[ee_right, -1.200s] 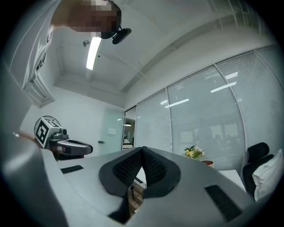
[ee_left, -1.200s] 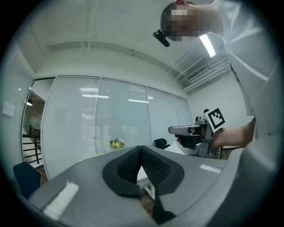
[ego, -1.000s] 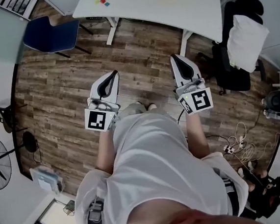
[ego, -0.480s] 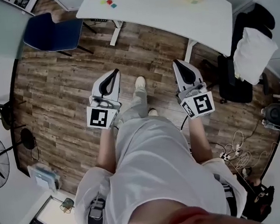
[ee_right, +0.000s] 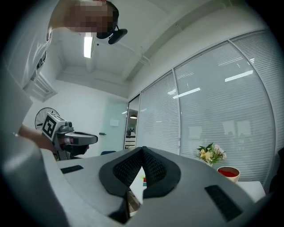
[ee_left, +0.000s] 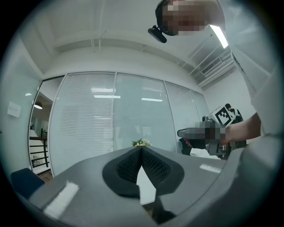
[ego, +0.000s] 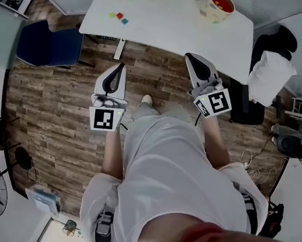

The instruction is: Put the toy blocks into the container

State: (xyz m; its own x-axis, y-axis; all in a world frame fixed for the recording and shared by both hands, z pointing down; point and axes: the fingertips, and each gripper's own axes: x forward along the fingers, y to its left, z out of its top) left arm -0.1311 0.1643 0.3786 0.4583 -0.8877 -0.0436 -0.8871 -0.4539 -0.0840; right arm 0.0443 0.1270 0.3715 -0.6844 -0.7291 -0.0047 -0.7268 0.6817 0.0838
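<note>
Blocks [ego: 120,15] on table [ego: 185,34], container [ego: 218,5] to their right

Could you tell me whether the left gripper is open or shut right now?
Shut. The left gripper shows its jaws meeting at the tips, with nothing held between them.

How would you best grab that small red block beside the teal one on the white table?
Probably from straight above, jaws closing on two opposite sides of the red block. It lies low on the table with the teal block close beside it, so a sideways approach would likely bump that.
</note>
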